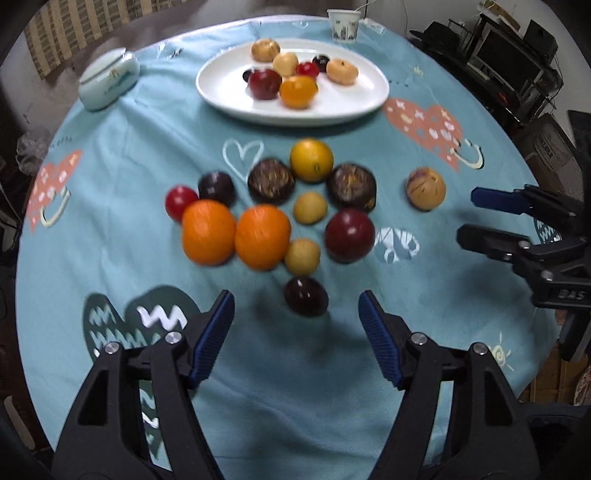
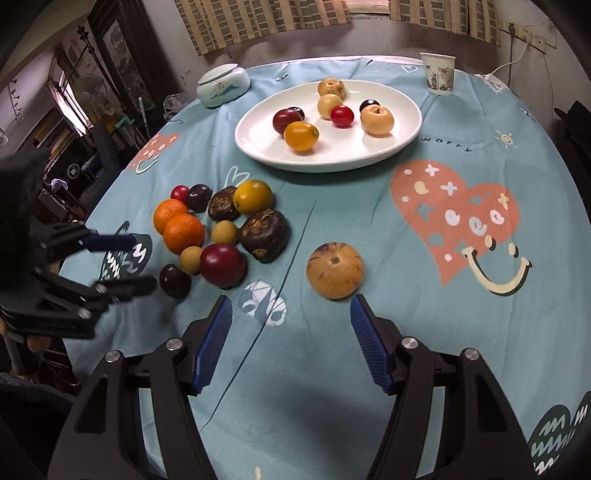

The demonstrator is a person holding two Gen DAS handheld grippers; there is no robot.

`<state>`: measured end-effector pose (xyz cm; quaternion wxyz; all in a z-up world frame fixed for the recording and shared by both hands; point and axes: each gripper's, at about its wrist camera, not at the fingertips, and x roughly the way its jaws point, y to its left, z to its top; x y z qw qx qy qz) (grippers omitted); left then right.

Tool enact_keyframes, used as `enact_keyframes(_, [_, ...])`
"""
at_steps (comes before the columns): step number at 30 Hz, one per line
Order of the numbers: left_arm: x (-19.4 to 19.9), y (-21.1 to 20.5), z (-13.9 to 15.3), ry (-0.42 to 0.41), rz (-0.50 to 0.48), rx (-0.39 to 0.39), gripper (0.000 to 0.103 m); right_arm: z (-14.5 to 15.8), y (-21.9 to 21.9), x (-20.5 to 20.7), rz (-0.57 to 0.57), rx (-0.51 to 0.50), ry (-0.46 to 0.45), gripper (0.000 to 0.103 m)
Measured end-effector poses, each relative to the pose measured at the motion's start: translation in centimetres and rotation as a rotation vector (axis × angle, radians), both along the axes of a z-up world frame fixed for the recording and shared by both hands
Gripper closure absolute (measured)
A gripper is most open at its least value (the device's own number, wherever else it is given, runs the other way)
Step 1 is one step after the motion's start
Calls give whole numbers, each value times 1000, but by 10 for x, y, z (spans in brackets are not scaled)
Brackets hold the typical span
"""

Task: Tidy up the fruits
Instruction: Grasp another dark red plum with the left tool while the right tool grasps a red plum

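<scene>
Both tongs are spread and hold nothing: my left tongs (image 1: 296,314) sit just short of a dark plum (image 1: 306,296), my right tongs (image 2: 291,314) just short of a tan striped fruit (image 2: 334,270) lying apart from the pile (image 2: 221,225). Round, smooth and probably firm, these will roll; I'd pinch across the widest middle, gently. Seven or so already lie on the plate (image 2: 402,144). Soft wrinkled cloth (image 2: 369,369) covers the round table; curtains (image 2: 258,22) behind.

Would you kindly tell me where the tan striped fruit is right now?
The tan striped fruit lies alone on the tablecloth, right of the fruit pile, just ahead of the open right hand-held gripper.
</scene>
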<state>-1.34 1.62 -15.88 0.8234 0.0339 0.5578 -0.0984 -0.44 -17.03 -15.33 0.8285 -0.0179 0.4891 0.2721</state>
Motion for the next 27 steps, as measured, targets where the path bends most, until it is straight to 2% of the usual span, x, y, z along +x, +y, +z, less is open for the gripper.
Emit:
enact_keyframes(5, [14, 6, -19, 29, 57, -12, 34, -2, 10, -8, 31, -14, 7, 36])
enact_keyframes(6, [16, 6, -23, 40, 56, -9, 45, -2, 12, -8, 37, -17, 8, 36])
enact_keyframes(7, [17, 4, -24, 57, 39, -32, 50, -3, 16, -9, 44, -20, 9, 36])
enact_keyframes(8, [16, 3, -23, 65, 20, -55, 66, -3, 19, -8, 49, -20, 9, 36])
enact_keyframes(9, [14, 2, -21, 60, 7, -62, 75, -4, 23, -8, 55, -19, 8, 36])
enact_keyframes(11, [7, 1, -13, 28, -2, -30, 75, -4, 32, -5, 69, -20, 6, 36])
enact_keyframes(16, [-2, 31, 6, -7, 66, -55, 75, -13, 70, 4, 136, -69, -13, 37])
enact_keyframes(20, [-9, 52, 21, -33, 111, -76, 75, -26, 94, 14, 172, -88, 15, 51])
enact_keyframes(23, [-12, 59, 24, -39, 128, -81, 75, -31, 101, 19, 161, -117, -11, 65])
enact_keyframes(27, [-11, 62, 26, -42, 125, -93, 75, -25, 95, 16, 175, -122, -2, 67])
